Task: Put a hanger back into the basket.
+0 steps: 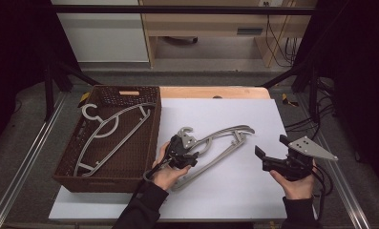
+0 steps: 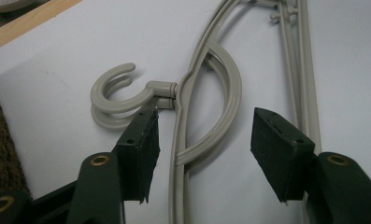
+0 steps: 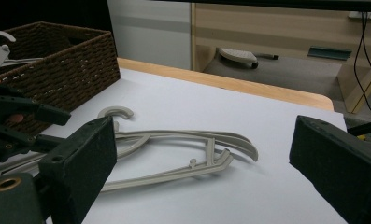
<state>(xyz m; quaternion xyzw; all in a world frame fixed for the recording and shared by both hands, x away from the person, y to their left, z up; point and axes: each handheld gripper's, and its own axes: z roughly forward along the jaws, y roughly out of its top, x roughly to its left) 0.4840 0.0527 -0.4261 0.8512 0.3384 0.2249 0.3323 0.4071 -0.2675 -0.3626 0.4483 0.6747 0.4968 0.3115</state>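
Table: a white sheet [image 1: 235,191] covers the wooden tabletop in front of you
Basket: a dark brown woven basket [image 1: 151,138] sits at your left on the table edge, with one grey plastic hanger [image 1: 108,138] lying inside it
Hangers on the sheet: grey plastic hangers [image 1: 220,143] lie stacked at the middle – the left gripper view shows two hooks [image 2: 113,95], one over the other
Your left gripper [image 1: 181,151]: jaws spread apart, straddling the stack's neck just below the hooks; the left pad [image 2: 143,144] sits beside the hook stem, and whether it touches is unclear
Your right gripper [image 1: 266,160]: jaws wide apart, holding nothing, raised over the sheet well to the right of the hangers
Writing: no brand, label or text is readable on any item
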